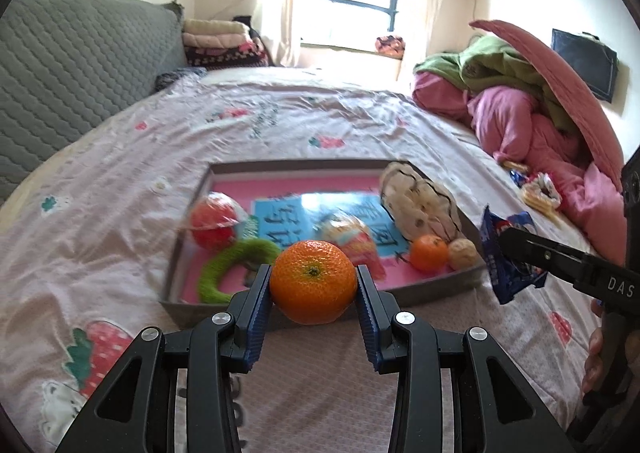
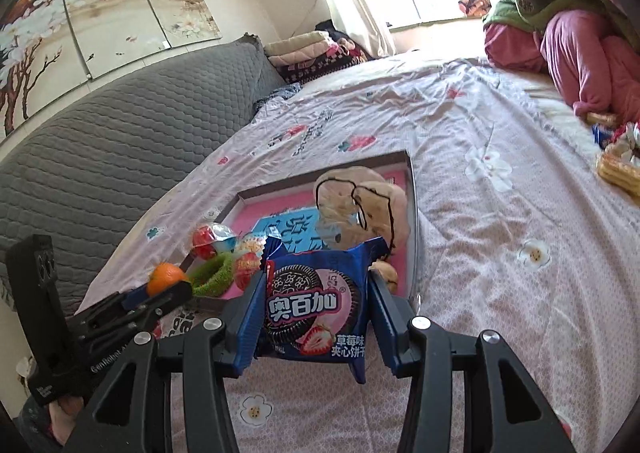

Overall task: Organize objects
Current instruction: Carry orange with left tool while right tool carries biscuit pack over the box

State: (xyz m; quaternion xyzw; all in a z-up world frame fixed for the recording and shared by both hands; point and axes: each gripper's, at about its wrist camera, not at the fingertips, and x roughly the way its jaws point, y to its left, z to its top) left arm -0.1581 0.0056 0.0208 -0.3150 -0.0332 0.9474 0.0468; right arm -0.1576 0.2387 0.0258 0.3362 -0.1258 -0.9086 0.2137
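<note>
My left gripper (image 1: 313,285) is shut on a large orange (image 1: 313,281) and holds it just above the near edge of a shallow grey tray (image 1: 304,165) with a pink floor. The tray holds a red wrapped ball (image 1: 212,223), a green ring (image 1: 236,267), a wrapped snack (image 1: 352,237), a small orange (image 1: 429,253), a walnut (image 1: 462,254) and a beige plush toy (image 1: 416,205). My right gripper (image 2: 316,305) is shut on a blue cookie packet (image 2: 316,305), which also shows in the left wrist view (image 1: 508,257), at the tray's near right corner.
The tray lies on a bed with a pale pink flowered sheet (image 1: 120,189). More snack packets (image 1: 536,189) lie at the right beside a heap of pink and green bedding (image 1: 532,101). A grey quilted headboard (image 1: 68,65) stands at the left.
</note>
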